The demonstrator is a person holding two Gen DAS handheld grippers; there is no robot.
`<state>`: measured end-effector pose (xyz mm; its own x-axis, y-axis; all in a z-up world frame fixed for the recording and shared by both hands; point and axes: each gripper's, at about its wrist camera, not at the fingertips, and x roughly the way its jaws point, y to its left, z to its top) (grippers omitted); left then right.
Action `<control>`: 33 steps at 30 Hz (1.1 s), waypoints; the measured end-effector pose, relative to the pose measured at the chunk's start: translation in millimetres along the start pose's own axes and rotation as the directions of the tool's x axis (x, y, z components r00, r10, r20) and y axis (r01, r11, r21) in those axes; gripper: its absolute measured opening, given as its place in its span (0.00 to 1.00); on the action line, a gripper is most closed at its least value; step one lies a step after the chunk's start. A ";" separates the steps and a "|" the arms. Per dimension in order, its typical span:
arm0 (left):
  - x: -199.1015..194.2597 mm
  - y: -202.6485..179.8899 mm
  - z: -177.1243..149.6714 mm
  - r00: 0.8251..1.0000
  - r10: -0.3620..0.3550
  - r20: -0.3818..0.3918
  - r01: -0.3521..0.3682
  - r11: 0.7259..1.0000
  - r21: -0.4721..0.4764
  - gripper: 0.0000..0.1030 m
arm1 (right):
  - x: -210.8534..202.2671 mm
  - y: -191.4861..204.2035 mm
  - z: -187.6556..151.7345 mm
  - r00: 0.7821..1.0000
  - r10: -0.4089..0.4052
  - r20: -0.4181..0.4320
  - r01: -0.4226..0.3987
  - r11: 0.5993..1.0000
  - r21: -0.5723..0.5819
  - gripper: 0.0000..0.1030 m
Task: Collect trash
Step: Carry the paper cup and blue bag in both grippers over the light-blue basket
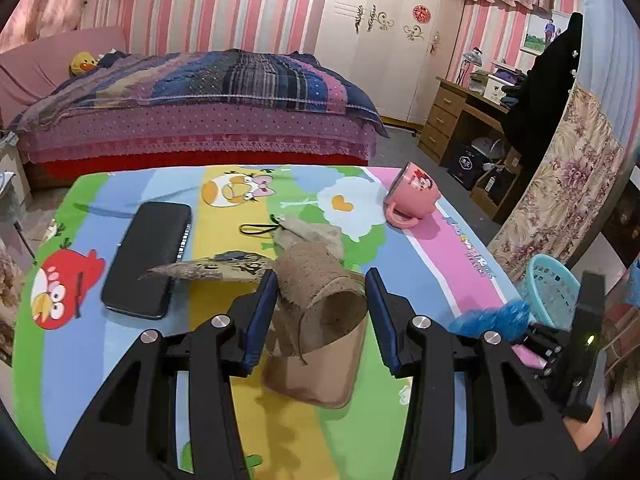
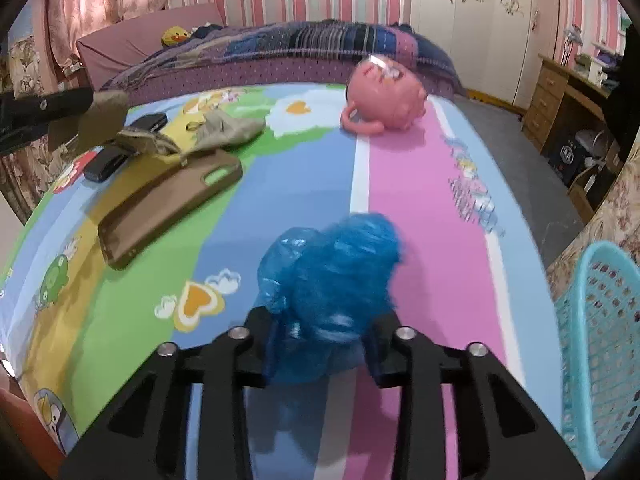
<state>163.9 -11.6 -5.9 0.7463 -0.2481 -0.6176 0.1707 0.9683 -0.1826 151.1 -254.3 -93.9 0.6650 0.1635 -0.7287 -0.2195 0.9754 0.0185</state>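
left gripper [image 1: 320, 312] grasps 1 cardboard tube [image 1: 320, 300] | right gripper [image 2: 320, 336] grasps 1 blue bag [image 2: 332, 280]

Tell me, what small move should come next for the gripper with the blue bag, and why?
Probably swing the right gripper rightward toward the turquoise basket. The crumpled blue plastic bag already sits pinched between its fingers, and the basket stands just past the table's right edge. That looks like the nearest place for trash.
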 end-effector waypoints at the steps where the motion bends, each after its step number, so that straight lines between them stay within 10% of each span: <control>1: -3.8 4.5 0.8 1.000 -0.006 0.004 0.006 1.000 -0.011 0.43 | -4.8 0.1 1.8 1.000 -0.013 0.023 0.013 1.000 0.001 0.30; 16: -73.1 33.3 23.3 0.987 0.058 0.153 -0.042 0.994 -0.104 0.43 | -37.3 -18.8 21.7 0.988 -0.061 0.141 0.054 0.997 0.051 0.30; 33: -20.6 -82.2 18.7 0.992 -0.011 0.128 0.005 0.999 0.045 0.43 | -122.5 -91.9 16.5 0.934 -0.203 0.293 0.164 0.975 0.153 0.30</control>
<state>146.5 -85.5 36.2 0.8204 -0.2528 -0.5129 0.2037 0.9673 -0.1509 101.6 -361.5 4.9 0.8752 -0.0019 -0.4838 0.0044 1.0000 0.0039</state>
